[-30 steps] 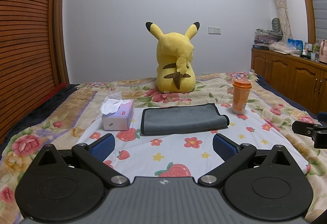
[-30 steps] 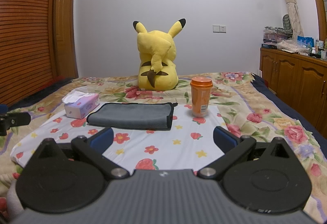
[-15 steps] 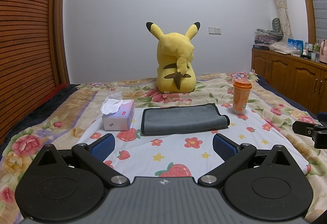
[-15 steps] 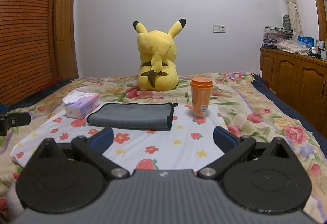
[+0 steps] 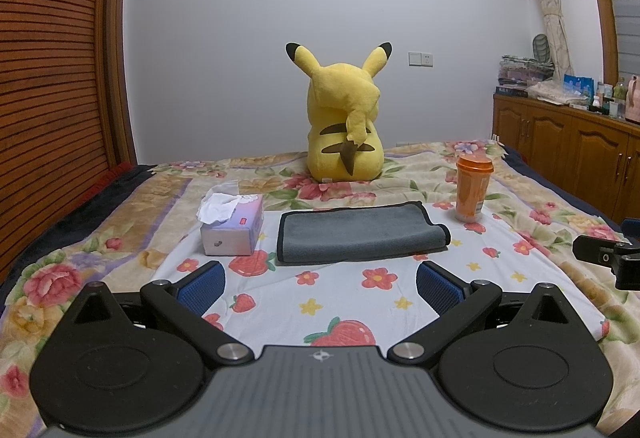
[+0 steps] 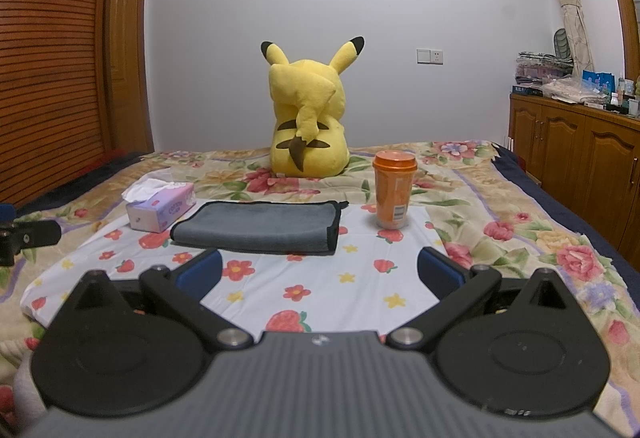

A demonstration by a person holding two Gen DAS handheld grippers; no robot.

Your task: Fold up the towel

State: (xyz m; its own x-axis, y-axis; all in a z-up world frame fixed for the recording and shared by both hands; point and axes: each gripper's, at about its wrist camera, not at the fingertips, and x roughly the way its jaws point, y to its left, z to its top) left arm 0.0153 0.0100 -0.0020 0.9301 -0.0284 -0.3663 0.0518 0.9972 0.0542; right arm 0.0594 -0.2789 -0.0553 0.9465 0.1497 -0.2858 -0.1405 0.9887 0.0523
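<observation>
While both grippers hover with fingers spread apart, the folded grey towel (image 5: 360, 234) lies flat on the bedsheet (image 5: 320, 298). Its long axis runs left-right, from tissue box (image 5: 232, 226) toward orange cup (image 5: 473, 192).

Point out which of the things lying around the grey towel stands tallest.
The yellow plush toy, sitting behind the grey towel. It rises well above the orange cup and the low tissue box.

Matt grey plush towel (image 5: 360, 234) on a printed cotton sheet (image 5: 320, 294); glossy orange plastic cup (image 5: 474, 188), paper tissue box (image 5: 232, 230), fuzzy yellow toy (image 5: 346, 126), varnished wooden cabinets (image 5: 568, 154)
</observation>
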